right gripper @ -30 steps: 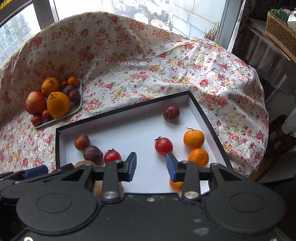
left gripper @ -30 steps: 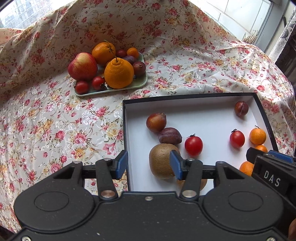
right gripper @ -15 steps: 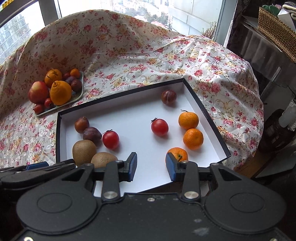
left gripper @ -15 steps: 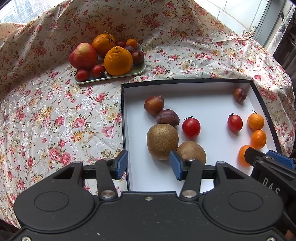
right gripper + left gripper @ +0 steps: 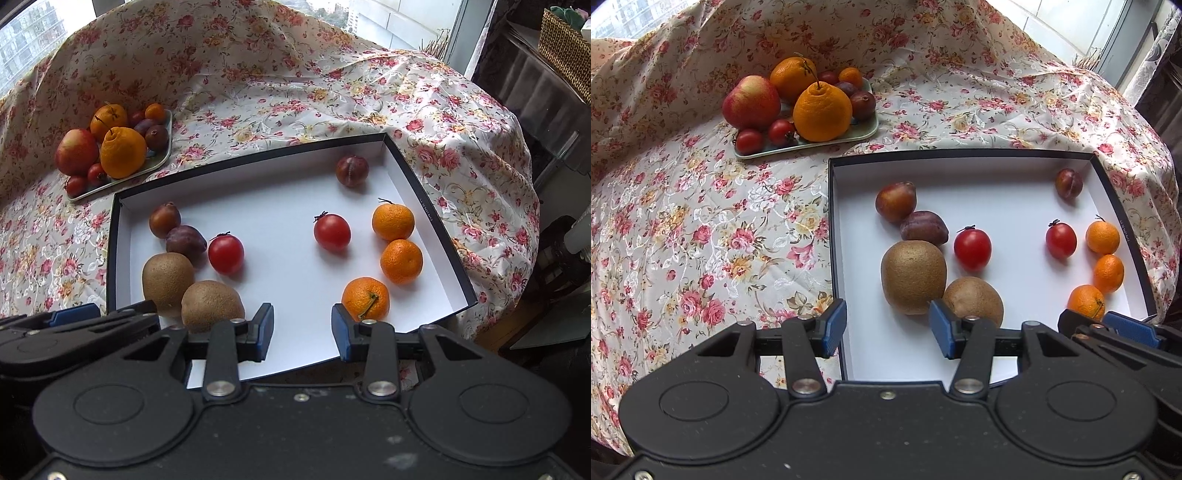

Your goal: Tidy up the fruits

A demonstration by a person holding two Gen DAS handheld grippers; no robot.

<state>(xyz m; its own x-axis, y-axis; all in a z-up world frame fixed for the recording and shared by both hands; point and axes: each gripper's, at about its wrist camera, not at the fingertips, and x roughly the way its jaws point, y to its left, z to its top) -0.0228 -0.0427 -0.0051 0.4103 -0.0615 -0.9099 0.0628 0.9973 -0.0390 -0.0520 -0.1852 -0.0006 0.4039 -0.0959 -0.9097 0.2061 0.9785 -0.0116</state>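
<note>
A black box with a white floor holds two kiwis, plums, two tomatoes and three mandarins. A green tray at the back left holds an apple, large oranges, tomatoes and plums. My left gripper is open and empty above the box's near left corner. My right gripper is open and empty above the box's near edge.
A floral cloth covers the round table and rises behind it. Windows stand behind. A wicker basket sits on dark furniture at the right. The table edge drops off at the right.
Both grippers have pulled back and up from the box. More of the box floor and the near kiwi and mandarin now show. Both stay open.
</note>
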